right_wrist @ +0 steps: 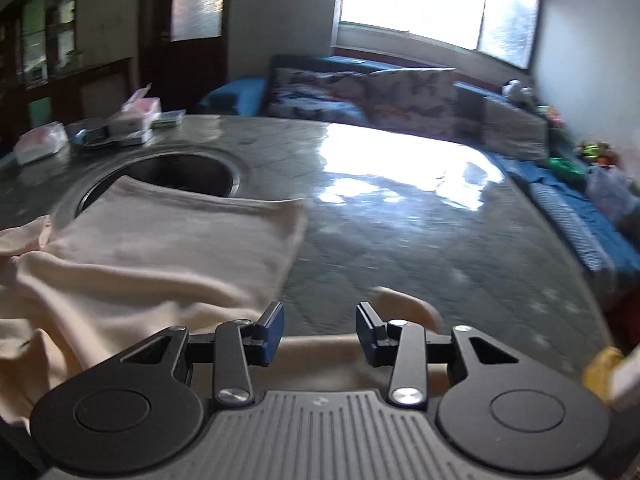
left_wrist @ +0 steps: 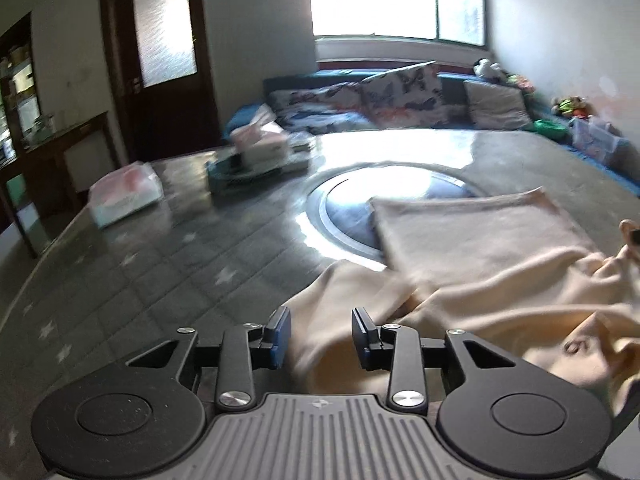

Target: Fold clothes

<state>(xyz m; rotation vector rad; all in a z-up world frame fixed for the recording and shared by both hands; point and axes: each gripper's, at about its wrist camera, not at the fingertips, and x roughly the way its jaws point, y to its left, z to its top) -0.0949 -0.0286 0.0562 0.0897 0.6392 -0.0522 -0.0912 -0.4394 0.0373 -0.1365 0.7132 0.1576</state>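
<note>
The left gripper (left_wrist: 321, 334) hangs over the near edge of the table (left_wrist: 168, 256). Its jaws stand partly apart, and no fabric is pinched between the blue pads. Cream cloth is visible through the gap, lying below the jaws rather than in them.

The right gripper (right_wrist: 320, 330) is in the same condition: jaws partly apart, nothing clamped. A cream edge of the garment runs directly beneath and behind its fingers.

The cream garment (left_wrist: 480, 264) lies on the table, on the side nearest the cameras. Its far portion is folded flat, with one straight edge and a square corner. That portion overlaps the rim of the round recess (left_wrist: 348, 216) set in the middle of the table. The near portion is rumpled and bunched, with loose folds toward both grippers. In the right wrist view the flat panel (right_wrist: 172, 240) sits to the left of the gripper, and bare table surface lies ahead.

At the far left of the table rest a plastic-wrapped pack (left_wrist: 124, 196) and a stack of small boxes (left_wrist: 260, 152), both well apart from the garment. Beyond the table stand a sofa with patterned cushions (left_wrist: 384, 96), a bright window (left_wrist: 384, 0) and a dark wooden door (left_wrist: 160, 52). Both views are motion-blurred.
</note>
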